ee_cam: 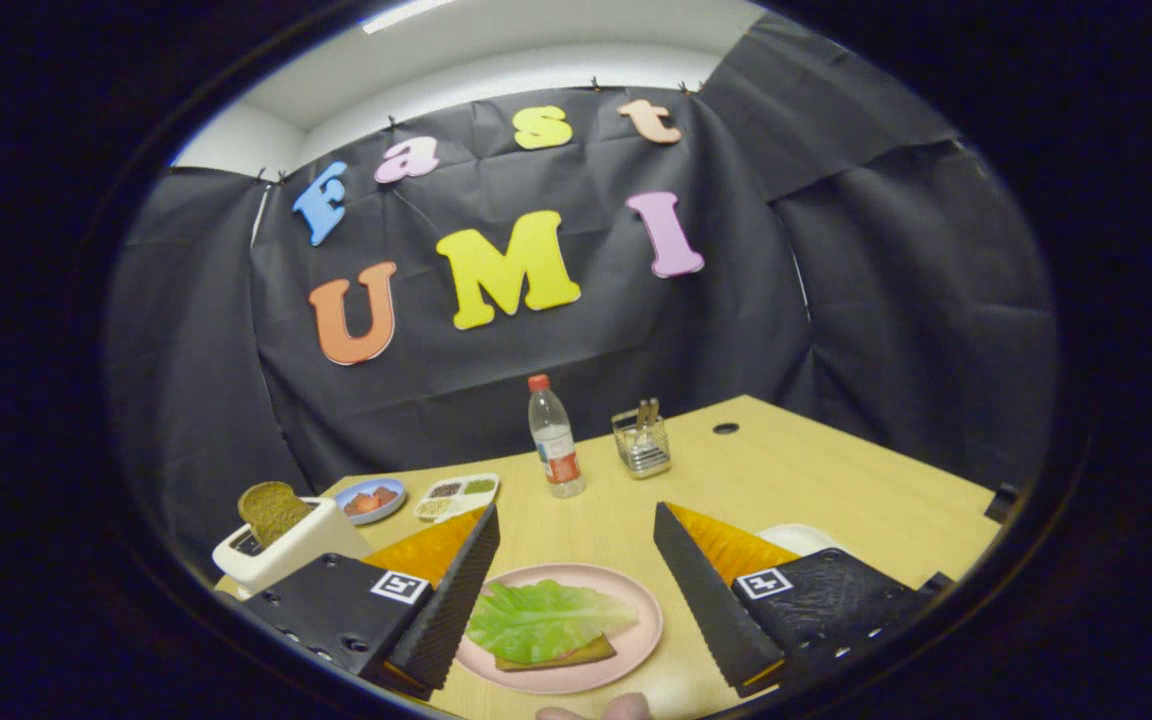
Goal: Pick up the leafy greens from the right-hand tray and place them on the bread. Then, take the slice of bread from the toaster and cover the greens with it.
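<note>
The wooden table fills the lower half of the frame, running from the lower left up toward the right, with the black cloth wall behind it. A small dark hole sits in the tabletop toward its far right part.

The gripper takes the bottom of the frame, its two fingers spread wide apart and holding nothing, one finger at lower left and the other at lower right.

Between the fingers, at bottom centre, lies a pink plate. On it rests a slice of bread, and the leafy greens lie on top of that slice, covering most of it so that just its near edge peeks out.

At the lower left, just beyond the left finger, stands a white toaster with a second, brown slice of bread standing up out of its slot.

A white tray shows in part behind the right finger, at lower right.

In the middle of the frame stands a clear bottle with a red cap and a label. Just right of it is a small wire holder with utensil handles sticking up.

Left of the bottle lies a white divided dish with small portions in its compartments, and beside that a small blue plate with reddish pieces.

At the very bottom centre, a fingertip of the person's hand pokes into view.
</note>
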